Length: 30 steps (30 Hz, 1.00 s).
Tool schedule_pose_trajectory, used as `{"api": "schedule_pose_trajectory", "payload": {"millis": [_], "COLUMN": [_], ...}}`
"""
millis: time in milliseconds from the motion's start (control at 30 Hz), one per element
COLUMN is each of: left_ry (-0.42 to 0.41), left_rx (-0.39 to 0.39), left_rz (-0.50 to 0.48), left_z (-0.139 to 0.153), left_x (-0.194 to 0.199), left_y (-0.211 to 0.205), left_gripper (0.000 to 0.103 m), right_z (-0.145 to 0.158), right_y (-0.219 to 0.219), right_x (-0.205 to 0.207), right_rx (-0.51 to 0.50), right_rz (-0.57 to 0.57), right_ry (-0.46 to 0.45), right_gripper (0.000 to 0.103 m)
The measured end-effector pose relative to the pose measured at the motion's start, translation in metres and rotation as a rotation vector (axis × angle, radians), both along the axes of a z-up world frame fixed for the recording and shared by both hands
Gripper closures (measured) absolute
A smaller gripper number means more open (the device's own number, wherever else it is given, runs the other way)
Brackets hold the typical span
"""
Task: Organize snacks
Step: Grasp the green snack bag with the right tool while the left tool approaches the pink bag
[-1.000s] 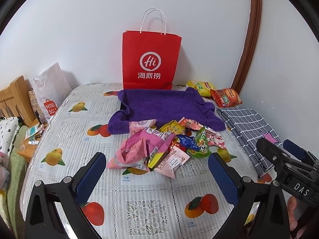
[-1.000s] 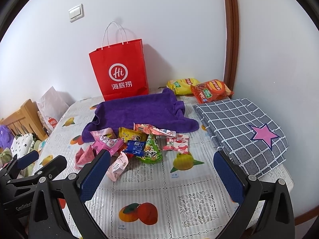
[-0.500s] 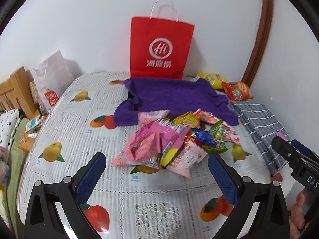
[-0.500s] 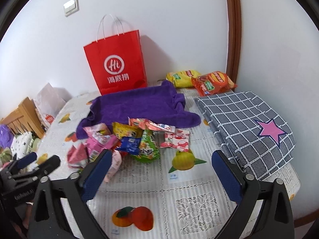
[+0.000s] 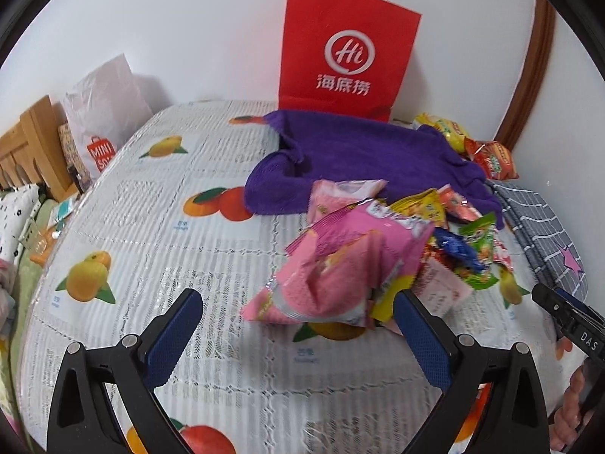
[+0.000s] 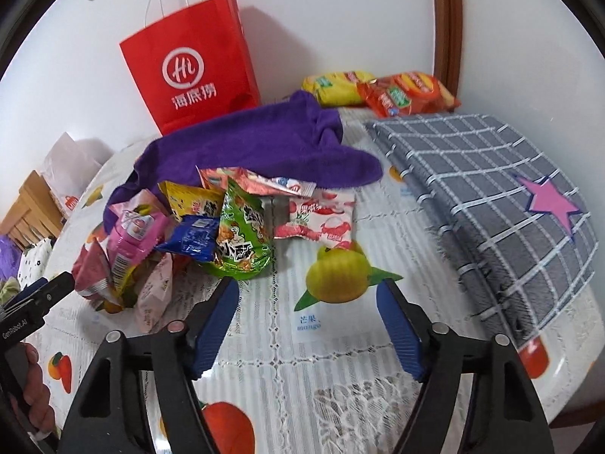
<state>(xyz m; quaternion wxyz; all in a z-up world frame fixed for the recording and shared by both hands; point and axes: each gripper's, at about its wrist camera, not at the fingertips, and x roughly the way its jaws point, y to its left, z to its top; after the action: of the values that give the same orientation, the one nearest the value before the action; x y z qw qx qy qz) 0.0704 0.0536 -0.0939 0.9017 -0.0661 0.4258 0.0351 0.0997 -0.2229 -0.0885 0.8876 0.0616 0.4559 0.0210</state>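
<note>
Red bag [image 5: 349,51] reads "Hi"; white bag [image 5: 99,113] "MINI SO"

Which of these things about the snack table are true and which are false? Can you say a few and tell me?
1. The red paper bag stands upright against the wall. True.
2. The purple towel lies behind the pile of snacks. True.
3. The right tongs are squeezing the green snack packet. False: they are closing, but nothing is between them, only the tablecloth below.
4. The yellow chip bag and the orange chip bag sit inside the red bag. False: they lie on the table near the wall.
5. The checked grey cloth has a pink star on it. True.
6. The left tongs hold the big pink packet. False: they are open, pads not pressing it.
</note>
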Motion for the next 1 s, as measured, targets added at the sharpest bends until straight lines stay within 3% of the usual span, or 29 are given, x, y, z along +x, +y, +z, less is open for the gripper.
{"api": "schedule_pose_trajectory", "payload": {"millis": [200, 300, 500, 600, 800, 967, 1000], "left_ry": [0.023, 0.028, 0.023, 0.025, 0.021, 0.028, 0.032], "left_rx": [-0.032, -0.030, -0.046, -0.062, -0.096, -0.104, -0.100], "left_rz": [0.002, 0.000, -0.020, -0.031, -0.059, -0.097, -0.101], "left_z": [-0.015, -0.019, -0.017, -0.016, -0.015, -0.018, -0.020], "left_x": [0.013, 0.019, 0.025, 0.026, 0.025, 0.027, 0.028], "left_y": [0.011, 0.015, 0.022, 0.025, 0.027, 0.018, 0.016], "left_gripper": [0.002, 0.002, 0.002, 0.002, 0.002, 0.002, 0.002], "right_z": [-0.008, -0.009, -0.016, -0.023, -0.034, -0.041, -0.041], "right_y": [0.013, 0.020, 0.037, 0.044, 0.053, 0.063, 0.064], "right_x": [0.017, 0.027, 0.048, 0.057, 0.069, 0.074, 0.074], "right_rx": [0.010, 0.020, 0.027, 0.011, -0.031, -0.060, -0.065], "right_rz": [0.019, 0.020, 0.043, 0.043, 0.046, 0.053, 0.056], "right_ry": [-0.019, -0.025, -0.006, 0.015, 0.043, 0.049, 0.048], "right_gripper": [0.032, 0.039, 0.038, 0.039, 0.049, 0.049, 0.053]}}
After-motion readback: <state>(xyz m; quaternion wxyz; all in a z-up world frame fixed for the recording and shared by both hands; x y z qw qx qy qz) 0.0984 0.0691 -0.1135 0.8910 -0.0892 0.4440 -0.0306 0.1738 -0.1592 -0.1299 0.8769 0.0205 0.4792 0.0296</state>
